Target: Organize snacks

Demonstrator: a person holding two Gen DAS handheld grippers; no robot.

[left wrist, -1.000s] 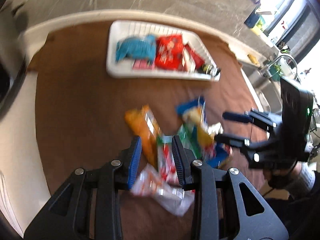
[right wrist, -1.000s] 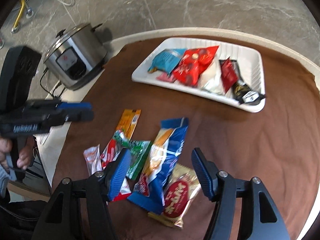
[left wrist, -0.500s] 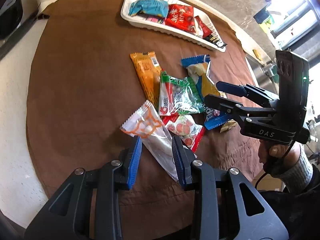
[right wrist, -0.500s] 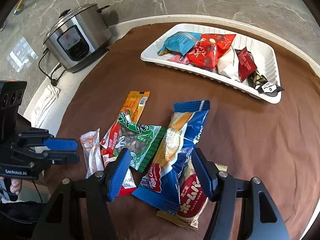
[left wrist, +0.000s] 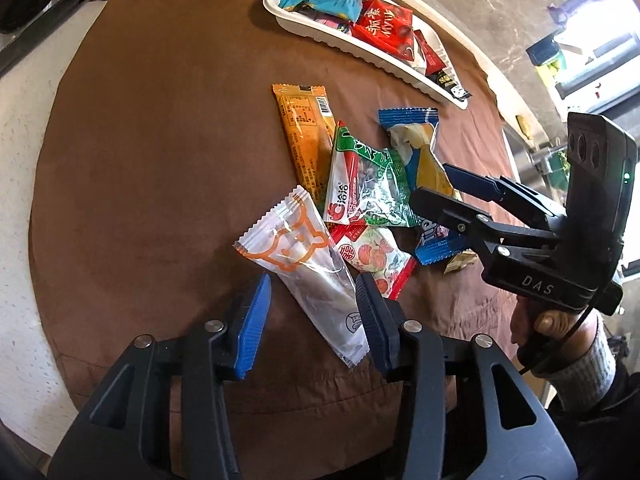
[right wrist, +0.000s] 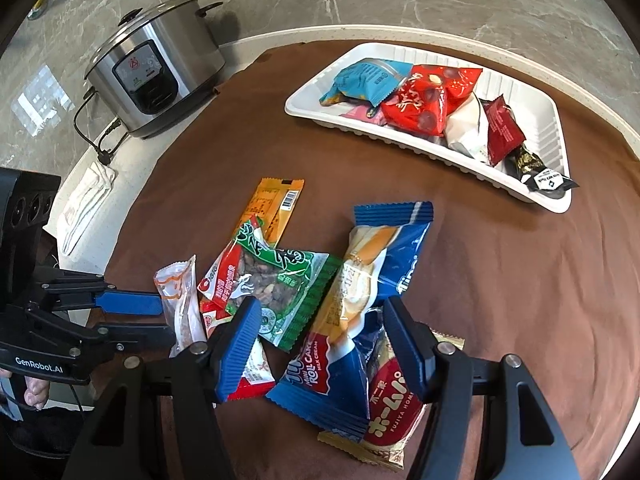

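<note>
Loose snacks lie in a pile on the brown cloth: a clear packet with an orange bear point(left wrist: 308, 264), a green nut packet point(left wrist: 366, 184) point(right wrist: 272, 280), an orange bar point(left wrist: 306, 132) point(right wrist: 272, 208), a blue roll-cake packet point(right wrist: 352, 320) and a red-and-gold packet point(right wrist: 394, 412). My left gripper point(left wrist: 312, 320) is open, its jaws on either side of the bear packet. My right gripper point(right wrist: 320, 344) is open over the blue roll-cake packet. A white tray point(right wrist: 532, 200) point(left wrist: 320, 32) at the far side holds several snacks.
A steel rice cooker point(right wrist: 156, 68) stands at the far left with its cord on the white table rim. A folded white cloth point(right wrist: 84, 204) lies near it. The brown cloth point(left wrist: 160, 140) covers most of the round table.
Both grippers have come down closer to the pile. The left jaws have opened wider around the bear packet. The right gripper now hangs low over the blue packet.
</note>
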